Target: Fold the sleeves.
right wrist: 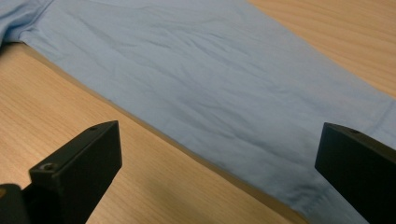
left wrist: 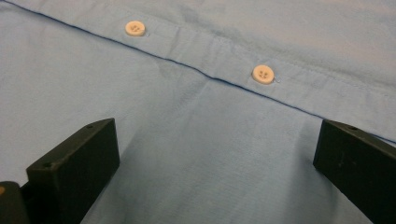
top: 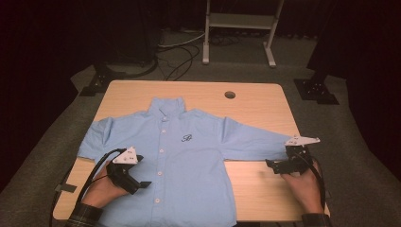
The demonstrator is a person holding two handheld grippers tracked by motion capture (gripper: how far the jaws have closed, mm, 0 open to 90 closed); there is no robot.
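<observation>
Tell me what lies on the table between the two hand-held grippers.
In the high view, the shirt front with its button placket lies beside the left hand-held gripper, then bare table reaches the right hand-held gripper.

The worktop [top: 255,101] was pale wood with rounded corners and a round cable hole [top: 230,94] near its far edge. Grey carpet [top: 369,156] covered the floor around it. Beyond the far edge stood a white metal frame [top: 239,28] on two feet, with dark cables [top: 177,56] looped on the floor to its left. Black stand bases [top: 316,91] sat at the far corners. The room behind lay in darkness.
</observation>
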